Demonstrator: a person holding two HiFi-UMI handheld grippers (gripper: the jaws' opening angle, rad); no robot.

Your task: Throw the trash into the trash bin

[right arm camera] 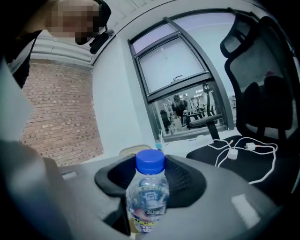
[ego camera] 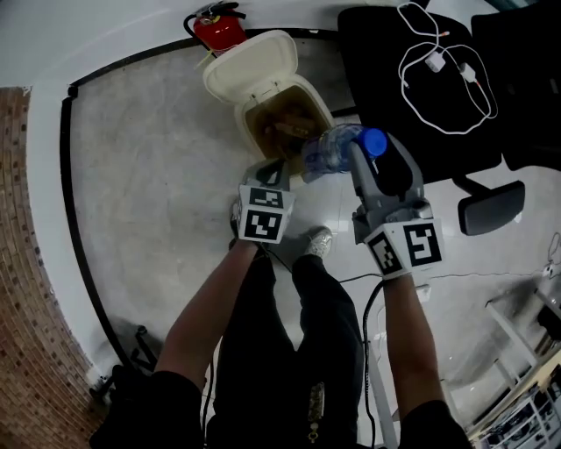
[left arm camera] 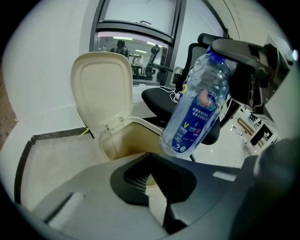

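A cream trash bin stands on the floor with its lid tipped back and brown trash inside. My right gripper is shut on a clear plastic bottle with a blue cap, holding it just above the bin's front right rim, base toward the opening. In the right gripper view the bottle stands between the jaws, cap up. The left gripper view shows the bottle hanging beside the open bin. My left gripper hovers at the bin's front edge, shut and holding nothing.
A red fire extinguisher stands behind the bin. A black office chair with white charger cables is right of it. A brick wall runs along the left. The person's shoe is on the floor below the grippers.
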